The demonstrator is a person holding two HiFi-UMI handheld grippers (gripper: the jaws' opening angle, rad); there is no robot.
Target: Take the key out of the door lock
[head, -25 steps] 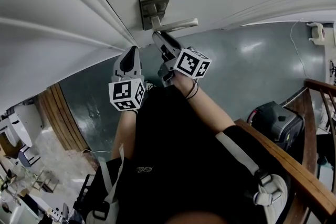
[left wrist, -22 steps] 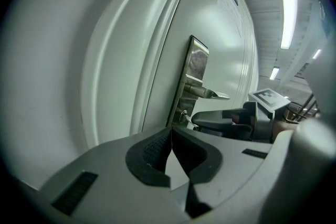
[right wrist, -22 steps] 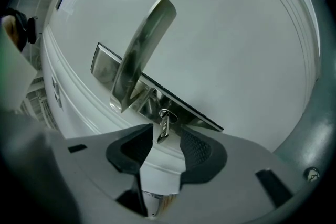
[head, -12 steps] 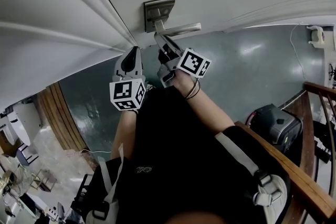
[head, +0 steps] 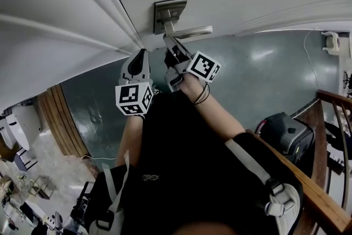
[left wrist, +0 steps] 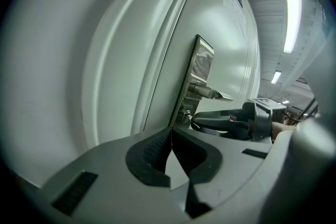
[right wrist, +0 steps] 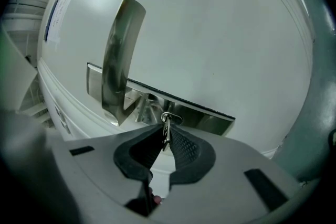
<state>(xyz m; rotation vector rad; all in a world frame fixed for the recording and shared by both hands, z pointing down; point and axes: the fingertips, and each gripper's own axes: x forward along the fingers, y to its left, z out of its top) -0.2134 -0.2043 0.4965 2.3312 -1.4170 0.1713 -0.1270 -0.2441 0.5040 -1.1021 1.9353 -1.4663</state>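
- We find the key (right wrist: 166, 132) seated in the keyhole of the metal lock plate (right wrist: 210, 115). This plate also carries the lever handle (right wrist: 118, 60) and is fixed to the white door (right wrist: 220, 18).
- The right gripper (right wrist: 165, 138) points at the lock plate. Its jaws have just been closing with the key between them. The pads now pinch the head of the key from both sides, at their tips.
- The left gripper (left wrist: 170, 136) is just beside the right gripper, near the door's edge and apart from the lock plate. Its jaws are pressed together, with nothing between them.
- In the head view, we see both grippers just under the lever handle, with the right one nearer the plate.
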